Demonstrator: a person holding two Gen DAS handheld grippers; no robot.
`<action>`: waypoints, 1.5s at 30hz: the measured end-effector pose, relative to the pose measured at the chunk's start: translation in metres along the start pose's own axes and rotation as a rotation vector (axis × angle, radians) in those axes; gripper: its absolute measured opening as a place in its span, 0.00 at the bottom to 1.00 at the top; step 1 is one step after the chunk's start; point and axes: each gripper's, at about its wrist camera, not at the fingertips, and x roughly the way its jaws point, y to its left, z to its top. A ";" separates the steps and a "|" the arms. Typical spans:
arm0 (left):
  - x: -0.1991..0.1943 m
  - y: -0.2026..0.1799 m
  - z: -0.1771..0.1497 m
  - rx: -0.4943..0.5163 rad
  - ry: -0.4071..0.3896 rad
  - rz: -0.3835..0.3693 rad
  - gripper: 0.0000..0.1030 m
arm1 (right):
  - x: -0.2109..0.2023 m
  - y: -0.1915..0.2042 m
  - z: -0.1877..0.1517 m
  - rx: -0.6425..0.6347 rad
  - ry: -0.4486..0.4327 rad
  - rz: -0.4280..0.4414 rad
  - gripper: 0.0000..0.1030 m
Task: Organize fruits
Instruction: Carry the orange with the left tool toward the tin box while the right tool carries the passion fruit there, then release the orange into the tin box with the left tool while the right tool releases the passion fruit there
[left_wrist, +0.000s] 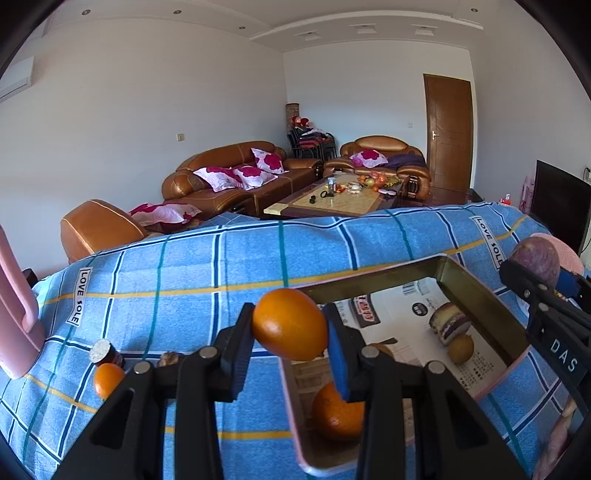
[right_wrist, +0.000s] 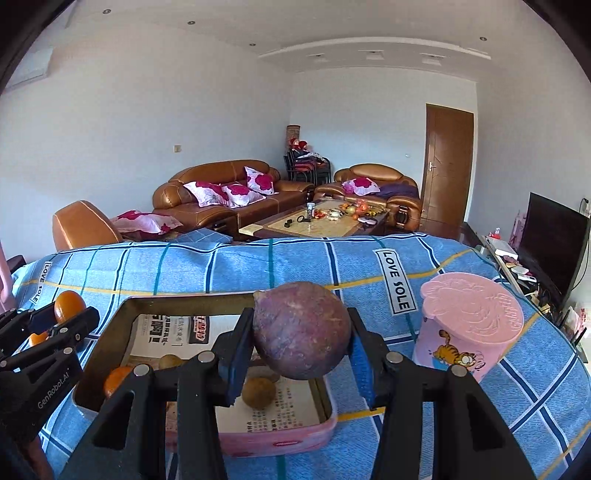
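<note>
My left gripper (left_wrist: 290, 328) is shut on an orange (left_wrist: 290, 324) and holds it above the near left corner of a pink metal tin (left_wrist: 476, 291). My right gripper (right_wrist: 301, 339) is shut on a round purple fruit (right_wrist: 302, 330) above the same tin (right_wrist: 280, 441). The tin is lined with printed paper and holds an orange (left_wrist: 338, 411) and a small brown fruit (right_wrist: 258, 393). The purple fruit also shows at the right edge of the left wrist view (left_wrist: 533, 264). The held orange shows at the left in the right wrist view (right_wrist: 69, 304).
A blue checked cloth (left_wrist: 184, 273) covers the table. Left of the tin lie a loose orange (left_wrist: 107, 378), a small dark jar (left_wrist: 105, 352) and a brown fruit (left_wrist: 170, 358). A pink lidded container (right_wrist: 471, 325) stands right of the tin. A pink object (left_wrist: 14, 314) stands far left.
</note>
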 end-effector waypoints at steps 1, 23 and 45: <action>0.003 -0.005 0.002 0.006 0.008 -0.010 0.37 | 0.002 -0.003 0.001 0.010 0.005 -0.003 0.48; 0.041 -0.046 0.000 0.041 0.162 -0.121 0.37 | 0.055 0.014 0.008 -0.030 0.135 0.077 0.49; 0.025 -0.042 0.000 0.033 0.089 -0.069 0.85 | 0.030 0.010 0.008 0.044 0.007 0.142 0.65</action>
